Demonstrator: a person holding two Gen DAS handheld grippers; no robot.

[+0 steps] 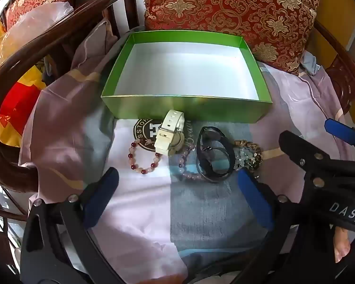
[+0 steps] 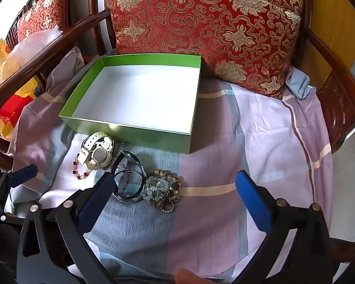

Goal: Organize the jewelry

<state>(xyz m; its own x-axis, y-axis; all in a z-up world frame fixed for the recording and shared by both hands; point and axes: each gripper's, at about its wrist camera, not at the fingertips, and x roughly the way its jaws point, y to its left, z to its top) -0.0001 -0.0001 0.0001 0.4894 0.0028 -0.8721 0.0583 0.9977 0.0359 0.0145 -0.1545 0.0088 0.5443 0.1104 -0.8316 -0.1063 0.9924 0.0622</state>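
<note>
Nothing has gone into the green box (image 1: 187, 111) yet; its white floor is bare, so the sorting looks to be at its very start, with both tools poised short of the pieces. Reading from the left in the left wrist view, the red-and-pink bead bracelet (image 1: 143, 157) lies at about ten o'clock from the left gripper (image 1: 177, 189), whose jaws stand wide with nothing between them. Next comes the white watch (image 1: 170, 135), touching the box's near wall and overlapping that bracelet, then a pale pink bead bracelet (image 1: 185, 165) partly under the black watch (image 1: 213, 156), and last a tangle of pale green and brown beaded pieces (image 1: 248, 157). The right gripper (image 2: 175, 187) is also spread wide and empty, its left pad just over the black watch and the beaded tangle at its eleven o'clock. All of it rests on a pastel striped cloth (image 2: 260, 142) over a wooden chair seat, the box at twelve o'clock. The next move probably calls for lowering one tool over a single piece, most likely an outer one, and closing without dragging its neighbours along.
</note>
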